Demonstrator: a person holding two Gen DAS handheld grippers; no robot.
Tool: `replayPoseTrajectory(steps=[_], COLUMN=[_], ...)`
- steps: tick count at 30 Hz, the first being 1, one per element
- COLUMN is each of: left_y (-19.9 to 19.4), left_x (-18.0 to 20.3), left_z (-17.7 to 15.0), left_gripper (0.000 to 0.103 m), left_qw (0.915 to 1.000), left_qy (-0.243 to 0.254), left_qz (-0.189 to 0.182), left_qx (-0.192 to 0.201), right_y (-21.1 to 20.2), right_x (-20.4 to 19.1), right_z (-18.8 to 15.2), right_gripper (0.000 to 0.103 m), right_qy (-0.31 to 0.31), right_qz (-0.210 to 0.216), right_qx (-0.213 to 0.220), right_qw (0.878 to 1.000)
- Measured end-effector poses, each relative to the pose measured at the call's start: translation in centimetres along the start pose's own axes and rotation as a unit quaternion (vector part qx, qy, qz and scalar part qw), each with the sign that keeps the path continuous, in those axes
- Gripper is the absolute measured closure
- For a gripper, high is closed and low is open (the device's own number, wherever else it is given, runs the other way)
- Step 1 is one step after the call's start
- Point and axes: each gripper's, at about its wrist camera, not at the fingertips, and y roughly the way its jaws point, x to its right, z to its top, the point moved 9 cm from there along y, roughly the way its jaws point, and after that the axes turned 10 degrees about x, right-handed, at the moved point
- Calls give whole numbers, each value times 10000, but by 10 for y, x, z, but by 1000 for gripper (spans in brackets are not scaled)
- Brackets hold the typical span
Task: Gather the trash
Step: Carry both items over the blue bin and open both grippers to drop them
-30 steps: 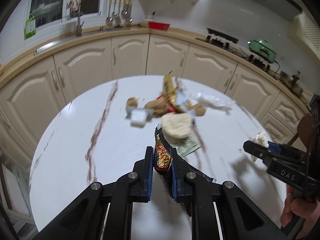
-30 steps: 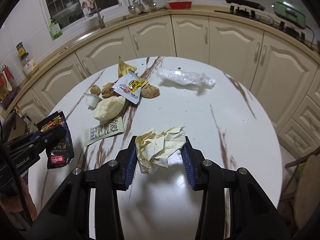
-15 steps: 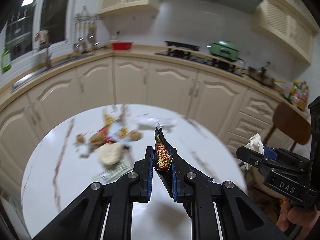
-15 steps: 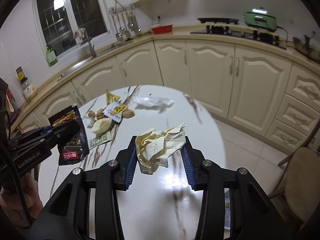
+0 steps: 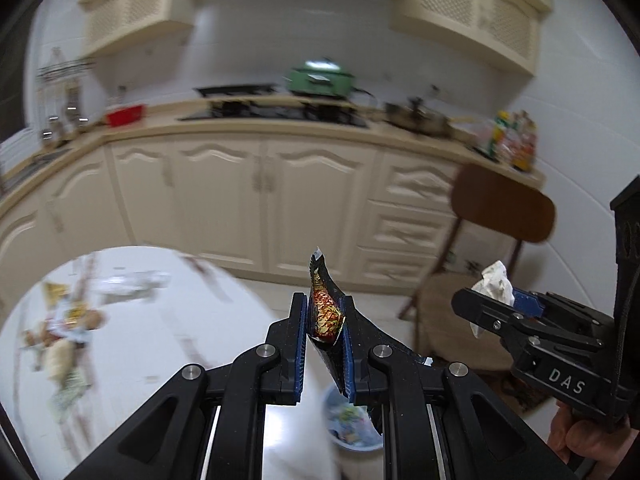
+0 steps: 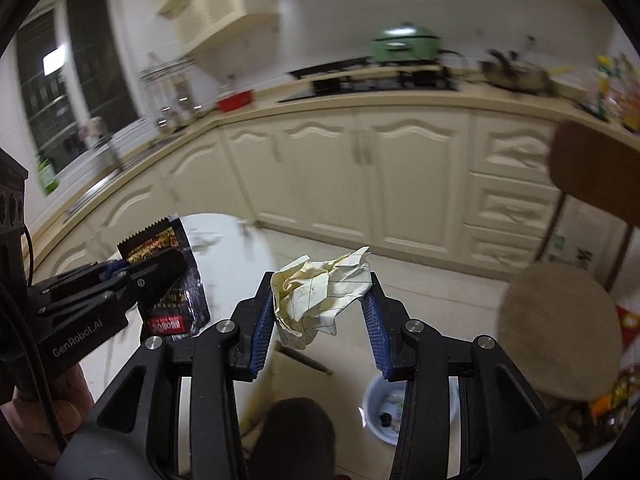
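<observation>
- Left gripper (image 5: pixel 323 334) is nearly closed; I see it pinching a black snack wrapper (image 5: pixel 326 316), which stands upright between the pads.
- Right gripper (image 6: pixel 322 316) holds a crumpled paper ball (image 6: pixel 320 298) in a narrow opening.
- Pale bin (image 6: pixel 386 410) stands on the floor at 5 o'clock from the paper.
- More trash (image 5: pixel 64 332) lies on the white table (image 5: pixel 160 340), at 9 o'clock from the wrapper.

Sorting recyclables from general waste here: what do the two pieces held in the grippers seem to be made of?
Snack wrapper in the left gripper: looks like glossy printed plastic or foil film, judging by its shiny black surface and serrated top edge in the right wrist view. Crumpled sheet in the right gripper: likely matte cream paper, with sharp creases and faint ruled lines.
</observation>
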Motion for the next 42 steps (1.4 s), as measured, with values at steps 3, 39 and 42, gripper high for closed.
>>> replayPoseTrajectory(steps=[3,39,42], left_y=[32,283,279], left_x=[29,125,127], left_z=[-11,-84,-86], left_gripper=[92,1,1], left_qw=[9989,9666,9671], left_qy=[177,1289,1276], left_qz=[-294,188,248], left_qx=[-307,-2205,-2185], right_y=[-1,113,112], right_x=[43,245,244], right_z=[-10,-189,-190], right_gripper=[64,0,0], right_qy=[241,2657,2622], right_qz=[-318,-952,-1061], right_qx=[-121,-1849,-1890], right_qw=[9991,9413,9404])
